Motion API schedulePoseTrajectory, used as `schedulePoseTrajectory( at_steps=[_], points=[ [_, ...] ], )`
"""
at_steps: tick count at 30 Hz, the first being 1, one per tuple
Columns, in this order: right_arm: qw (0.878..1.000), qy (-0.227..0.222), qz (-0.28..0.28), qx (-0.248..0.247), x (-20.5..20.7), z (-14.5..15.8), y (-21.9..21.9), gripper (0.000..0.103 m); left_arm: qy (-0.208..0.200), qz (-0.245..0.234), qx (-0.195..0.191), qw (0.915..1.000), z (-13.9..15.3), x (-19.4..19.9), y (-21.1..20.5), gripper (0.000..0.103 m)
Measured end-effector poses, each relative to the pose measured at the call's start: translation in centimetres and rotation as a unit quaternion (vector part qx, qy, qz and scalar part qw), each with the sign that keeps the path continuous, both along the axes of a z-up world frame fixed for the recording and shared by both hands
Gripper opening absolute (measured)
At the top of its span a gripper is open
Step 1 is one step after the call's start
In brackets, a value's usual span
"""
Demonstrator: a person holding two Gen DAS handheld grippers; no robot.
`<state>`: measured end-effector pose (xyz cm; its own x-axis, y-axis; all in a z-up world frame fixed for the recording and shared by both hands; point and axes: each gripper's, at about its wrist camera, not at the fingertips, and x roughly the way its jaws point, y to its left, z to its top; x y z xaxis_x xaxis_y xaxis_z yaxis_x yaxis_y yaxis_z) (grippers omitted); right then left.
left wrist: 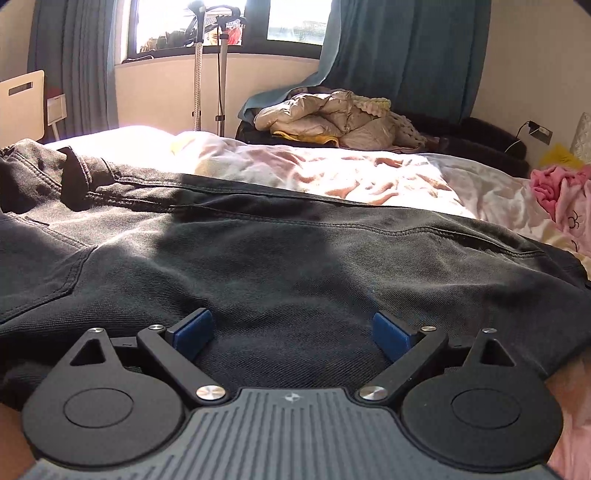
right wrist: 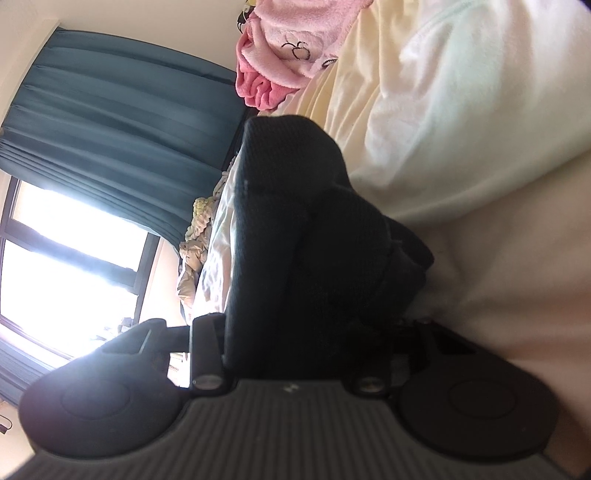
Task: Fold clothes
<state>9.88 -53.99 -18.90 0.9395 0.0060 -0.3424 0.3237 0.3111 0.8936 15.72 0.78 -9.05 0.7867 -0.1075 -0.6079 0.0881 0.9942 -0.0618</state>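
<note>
Fingers of the left gripper [left wrist: 291, 334] stand wide apart, blue pads [left wrist: 192, 332] facing each other across a broad gap, and nothing sits between them. That gripper is held low and level, pointing across the bed [left wrist: 369, 173] toward the window [left wrist: 229, 22]. The dark jeans [left wrist: 258, 251] lie spread flat right ahead of the fingers and beneath them, filling the gap between the pads and running off to both sides; a pocket seam shows off to the left of the left finger, and a long stitched seam crosses well beyond the tips.

Over on the other side, the right gripper [right wrist: 295, 332] is rolled onto its side, so the window [right wrist: 55, 258] and blue curtain [right wrist: 122, 110] lean over to the left of the fingers. Its fingers are clamped on a thick bunched fold of the jeans [right wrist: 295, 221]; the dark cloth rises straight out from between them and hides the pads. To the right of the fingers lies the pale bedding [right wrist: 443, 110], and beyond the tips a pink fleece garment [right wrist: 280, 48] sits on it, just past the jeans.
</note>
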Motion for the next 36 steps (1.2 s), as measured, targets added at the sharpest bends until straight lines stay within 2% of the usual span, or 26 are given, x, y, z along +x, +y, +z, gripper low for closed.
schedulePoseTrajectory(
  at_steps=[3, 7, 9, 14, 21, 26, 31, 33, 36],
  points=[
    [1.0, 0.005, -0.001, -0.003, 0.3, 0.2, -0.3, 0.035, 0.001, -0.007, -0.004, 1.0, 0.1, -0.2, -0.2, 0.097],
    [1.0, 0.018, -0.007, -0.023, 0.4, 0.8, -0.2, 0.015, 0.001, -0.016, -0.006, 0.9999, 0.2, -0.3, -0.7, 0.097],
    [0.999, 0.019, -0.009, -0.046, 0.6, 1.5, 0.0, 0.013, 0.003, -0.022, 0.003, 0.9998, 0.2, -0.3, -1.1, 0.097],
    [0.995, 0.017, -0.017, -0.099, 1.1, 3.4, 0.8, 0.012, 0.013, -0.026, 0.029, 0.9991, -0.4, 0.0, -1.8, 0.1],
    [0.99, 0.028, -0.023, -0.136, 1.4, 4.4, 1.4, 0.012, 0.039, -0.044, 0.07, 0.9958, -0.7, 0.9, -2.4, 0.102],
    [0.988, 0.036, -0.029, -0.15, 1.7, 5.0, 1.6, 0.012, 0.053, -0.047, 0.078, 0.9945, -1.0, 1.2, -2.4, 0.102],
    [0.981, 0.03, -0.028, -0.19, 1.8, 6.4, 2.5, 0.012, 0.051, -0.038, 0.054, 0.9965, 0.2, 1.1, -1.2, 0.102],
    [0.975, 0.019, -0.033, -0.217, 1.7, 7.7, 3.3, 0.012, 0.04, -0.028, 0.051, 0.9975, 1.2, 0.9, -0.2, 0.102],
    [0.955, 0.006, -0.044, -0.294, 1.9, 10.4, 5.9, 0.012, 0.02, 0.004, 0.044, 0.9988, 2.8, 0.6, 2.2, 0.102]
  ],
)
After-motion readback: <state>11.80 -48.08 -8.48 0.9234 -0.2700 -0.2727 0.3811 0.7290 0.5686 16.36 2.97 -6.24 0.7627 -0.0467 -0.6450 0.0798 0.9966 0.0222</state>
